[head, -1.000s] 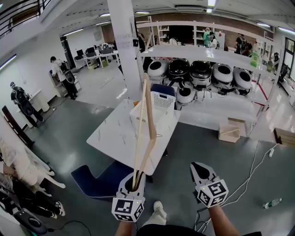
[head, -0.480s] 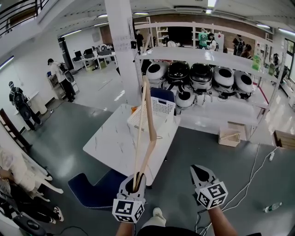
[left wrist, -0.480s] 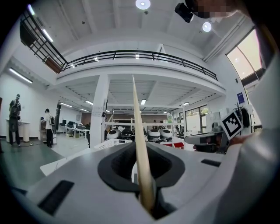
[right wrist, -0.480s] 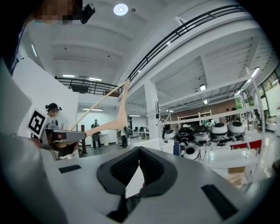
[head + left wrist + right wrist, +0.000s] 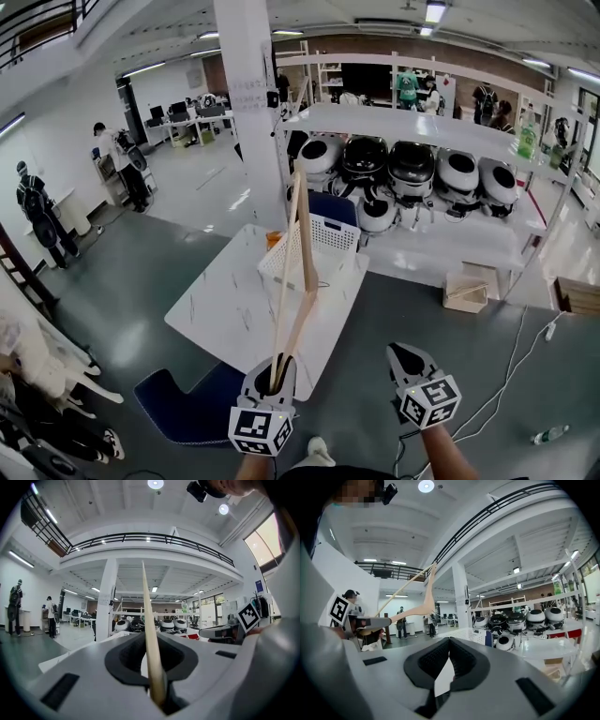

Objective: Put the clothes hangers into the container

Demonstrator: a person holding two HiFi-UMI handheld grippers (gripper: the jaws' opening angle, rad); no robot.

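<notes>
The jaws of the left gripper are clamped on one end of a pale wooden clothes hanger, which juts forward and up from them. Beside it, the right gripper is carried with its jaws together and nothing between them. Ahead stands a white marble-patterned table, and at its far end is a white latticed plastic basket. A blue upholstered seat sits at the near edge of the table.
</notes>
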